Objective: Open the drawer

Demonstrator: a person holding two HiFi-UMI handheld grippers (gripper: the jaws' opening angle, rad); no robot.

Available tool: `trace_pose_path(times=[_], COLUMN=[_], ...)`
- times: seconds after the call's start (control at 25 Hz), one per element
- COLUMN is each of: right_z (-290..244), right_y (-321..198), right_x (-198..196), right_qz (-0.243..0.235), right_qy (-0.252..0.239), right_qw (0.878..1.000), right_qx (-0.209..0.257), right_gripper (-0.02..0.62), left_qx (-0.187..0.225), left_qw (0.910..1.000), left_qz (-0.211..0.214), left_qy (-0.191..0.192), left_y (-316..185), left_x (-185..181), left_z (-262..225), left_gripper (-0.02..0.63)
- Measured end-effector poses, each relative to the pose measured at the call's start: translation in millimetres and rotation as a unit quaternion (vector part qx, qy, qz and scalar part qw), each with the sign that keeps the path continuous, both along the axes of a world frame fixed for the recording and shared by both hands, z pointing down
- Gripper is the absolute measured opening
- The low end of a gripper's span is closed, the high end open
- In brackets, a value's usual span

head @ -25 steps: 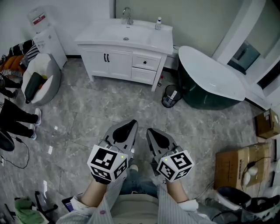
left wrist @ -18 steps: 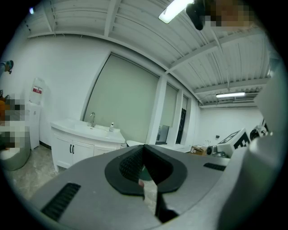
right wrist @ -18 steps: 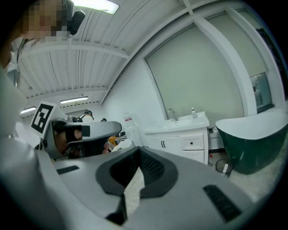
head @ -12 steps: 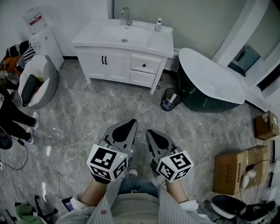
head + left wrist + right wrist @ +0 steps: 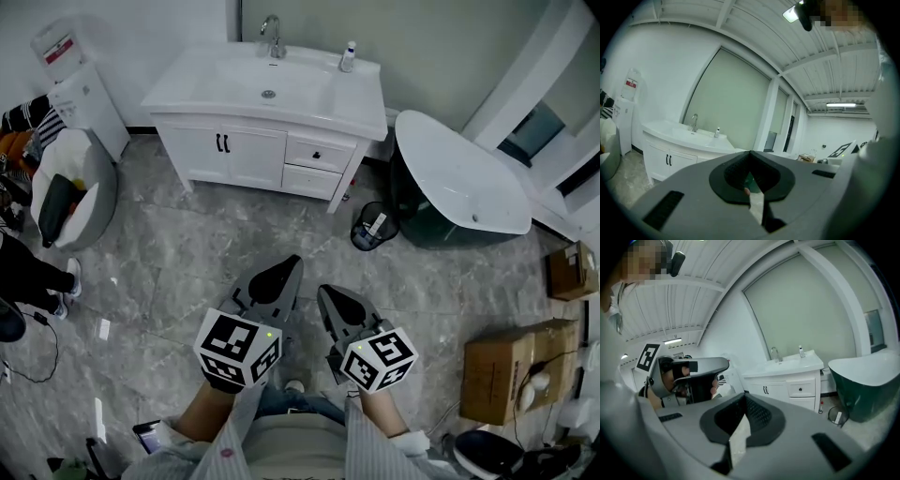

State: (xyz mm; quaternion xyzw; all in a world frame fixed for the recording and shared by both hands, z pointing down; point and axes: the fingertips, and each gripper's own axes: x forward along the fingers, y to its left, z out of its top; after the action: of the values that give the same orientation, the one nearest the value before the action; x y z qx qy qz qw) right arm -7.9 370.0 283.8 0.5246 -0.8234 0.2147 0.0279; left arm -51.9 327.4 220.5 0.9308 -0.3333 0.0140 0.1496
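Nearest, both tongs are held side by side above the grey floor [image 5: 187, 244]. The left tongs [image 5: 289, 266] and the right tongs [image 5: 328, 294] are each pressed fully together, nothing between them. Well beyond stands the white vanity [image 5: 225, 150] against the wall. The drawer [image 5: 319, 154] sits closed at the right end of its front, just above a lower drawer [image 5: 311, 180], also closed.

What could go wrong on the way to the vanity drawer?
The drawer has a small knob, and the left gripper and right gripper are both shut: unless the fingers open first, they may only bump it. The door handles sit close beside it, so a wrong grab is possible. The bin stands near the path and might get kicked.
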Motion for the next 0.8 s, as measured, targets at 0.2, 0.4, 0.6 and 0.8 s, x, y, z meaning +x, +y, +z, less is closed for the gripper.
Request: trace_pose_path(times=[0.2, 0.4, 0.6, 0.8], right_z=[1.6, 5.1, 7.2, 11.0], right_y=[-45.1, -81.1, -104.8, -114.3], right_x=[-9.2, -8.7, -9.8, -13.2], right_qz=[0.013, 0.038, 0.057, 0.063], right_qy=[-0.002, -0.002, -0.007, -0.01], right_qw=[1.0, 0.999, 0.998, 0.998], right_qx=[-0.003, -0.001, -0.002, -0.012], right_gripper=[0.008, 0.008, 0.008, 0.008], left_qx=[0.0, 0.004, 0.003, -0.005], left_qw=[1.0, 0.9999, 0.9997, 0.9998], left_qz=[0.005, 0.014, 0.02, 0.017], left_qy=[-0.003, -0.007, -0.01, -0.012], left_y=[-48.8, -86.4, -109.7, -120.5], left_x=[-11.5, -20.9, -30.2, -40.3], left_z=[0.9, 3.0, 5.3, 10.3], left_gripper=[0.017, 0.017, 0.017, 0.017])
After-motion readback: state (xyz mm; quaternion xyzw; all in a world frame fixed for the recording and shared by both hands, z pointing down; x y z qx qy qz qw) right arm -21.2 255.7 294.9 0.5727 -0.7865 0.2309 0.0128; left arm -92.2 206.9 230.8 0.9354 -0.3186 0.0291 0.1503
